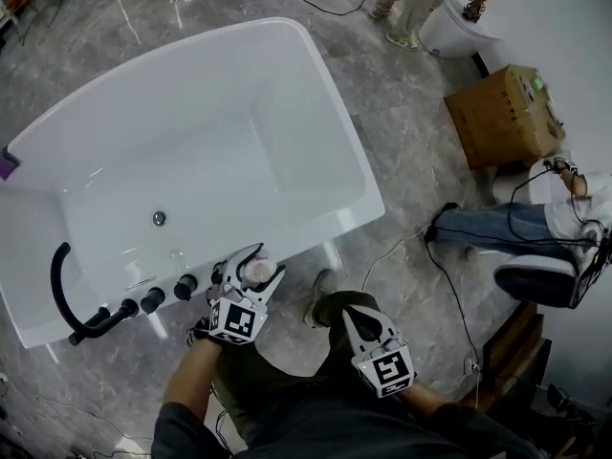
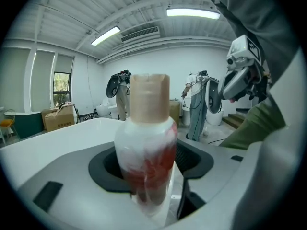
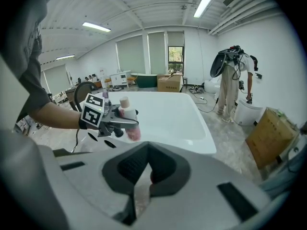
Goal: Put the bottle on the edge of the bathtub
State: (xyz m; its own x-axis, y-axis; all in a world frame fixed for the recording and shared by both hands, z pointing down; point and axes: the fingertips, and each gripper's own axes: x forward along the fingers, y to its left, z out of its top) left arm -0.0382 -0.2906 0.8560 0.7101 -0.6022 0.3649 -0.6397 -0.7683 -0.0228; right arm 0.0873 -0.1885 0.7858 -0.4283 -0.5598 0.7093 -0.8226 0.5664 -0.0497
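Note:
The bottle (image 1: 256, 272), white and red with a tan cap, stands upright between the jaws of my left gripper (image 1: 268, 262) at the near rim of the white bathtub (image 1: 346, 137). In the left gripper view the bottle (image 2: 146, 147) fills the gap and both dark pads (image 2: 194, 159) lie against its sides. Whether its base rests on the rim I cannot tell. The right gripper view shows the left gripper (image 3: 125, 122) with the bottle (image 3: 129, 123) in front of the bathtub (image 3: 192, 123). My right gripper (image 1: 353, 313) hangs over my lap, shut and empty.
A black faucet (image 1: 75, 314) and black knobs (image 1: 153, 300) sit on the tub's near rim left of the bottle. A cardboard box (image 1: 502, 115), a seated person's legs (image 1: 507, 228), cables (image 1: 449, 285) and a toilet (image 1: 449, 27) lie to the right on the marble floor.

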